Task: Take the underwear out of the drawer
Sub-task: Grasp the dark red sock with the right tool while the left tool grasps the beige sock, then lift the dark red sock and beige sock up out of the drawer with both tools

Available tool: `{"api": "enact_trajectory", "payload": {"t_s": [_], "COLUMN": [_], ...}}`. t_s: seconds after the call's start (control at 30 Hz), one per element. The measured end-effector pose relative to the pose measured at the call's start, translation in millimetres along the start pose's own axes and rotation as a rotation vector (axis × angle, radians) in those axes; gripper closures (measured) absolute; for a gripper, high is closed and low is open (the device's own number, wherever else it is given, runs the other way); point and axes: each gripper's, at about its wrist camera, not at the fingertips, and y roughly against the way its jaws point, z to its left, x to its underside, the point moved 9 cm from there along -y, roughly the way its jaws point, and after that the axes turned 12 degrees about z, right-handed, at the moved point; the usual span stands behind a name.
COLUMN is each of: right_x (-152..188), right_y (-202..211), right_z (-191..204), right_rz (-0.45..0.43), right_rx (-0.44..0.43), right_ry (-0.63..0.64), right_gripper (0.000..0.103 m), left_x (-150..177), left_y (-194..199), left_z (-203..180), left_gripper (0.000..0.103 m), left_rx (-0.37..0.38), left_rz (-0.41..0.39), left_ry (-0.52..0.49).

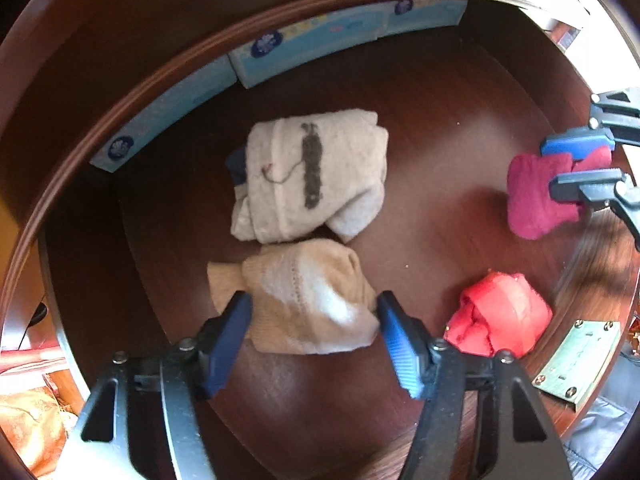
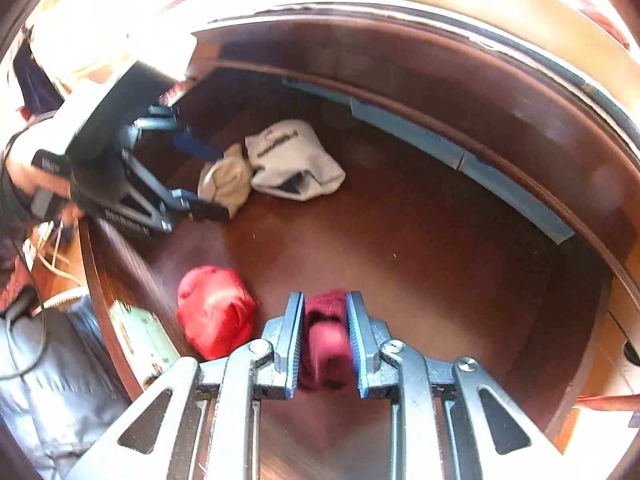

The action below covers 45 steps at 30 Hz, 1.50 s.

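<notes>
**Right gripper clamped on maroon piece; left straddling beige one**

Maroon underwear (image 2: 325, 336) pinched between right gripper (image 2: 325, 340) pads, bottom centre of right wrist view, above the drawer floor (image 2: 420, 240); beige folded underwear (image 1: 308, 300) lower centre of left view, left gripper (image 1: 314, 312) jaws part-open on either side, pads at its edges, firm grip unclear; grey-white piece (image 1: 312, 172) touching it above; red bundle (image 1: 500, 316) lower right; blue tissue packs (image 1: 280, 52) along back wall.

Daylight glare washes out the right view's blurred upper left; fisheye curves every edge.
</notes>
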Motion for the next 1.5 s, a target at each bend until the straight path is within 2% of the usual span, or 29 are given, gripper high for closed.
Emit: {"api": "enact_trajectory", "payload": {"t_s": [0.03,0.1,0.17,0.27,0.57,0.7,0.73,0.83,0.87,1.0,1.07,1.23,1.5], "right_x": [-2,1,-2,3,15,20,20,21,20,20,20,21,17], "right_y": [0,2,11,14,-6,-6,-7,-12,-11,-14,-16,-11,17], "right_z": [1,4,2,-1,-5,-12,-13,-16,-15,-9,-5,2,-2], "right_rz": [-0.016,-0.032,-0.049,-0.013,0.130,0.150,0.157,0.175,0.173,0.174,0.177,0.156,-0.013], "right_rx": [-0.014,-0.026,-0.022,-0.027,0.004,-0.025,-0.030,-0.042,-0.035,-0.024,-0.034,-0.026,-0.024], "right_ry": [-0.010,-0.020,-0.024,-0.020,0.007,-0.012,-0.020,-0.044,-0.037,0.004,0.024,0.056,0.032], "right_gripper": [0.079,0.079,0.079,0.079,0.078,0.077,0.074,0.048,0.048,0.048,0.063,0.071,0.071], "left_x": [0,2,4,6,9,8,9,9,10,13,13,18,28], "left_y": [1,-1,-1,-7,-6,-6,-5,-3,-2,5,8,21,50], "left_z": [-1,0,0,1,2,1,1,0,0,-3,-3,4,13], "left_gripper": [0.041,0.050,0.053,0.057,0.058,0.058,0.058,0.061,0.063,0.067,0.068,0.069,0.069], "left_rx": [0.003,0.018,0.025,0.025,0.033,0.029,0.030,0.029,0.027,0.016,0.018,0.061,0.053], "left_rz": [-0.003,-0.005,-0.010,-0.013,-0.013,-0.013,-0.013,-0.022,-0.024,-0.040,-0.052,-0.111,-0.247], "left_ry": [0.002,0.003,0.003,-0.003,-0.007,-0.011,-0.010,-0.007,-0.009,-0.015,-0.011,0.024,0.055]}}
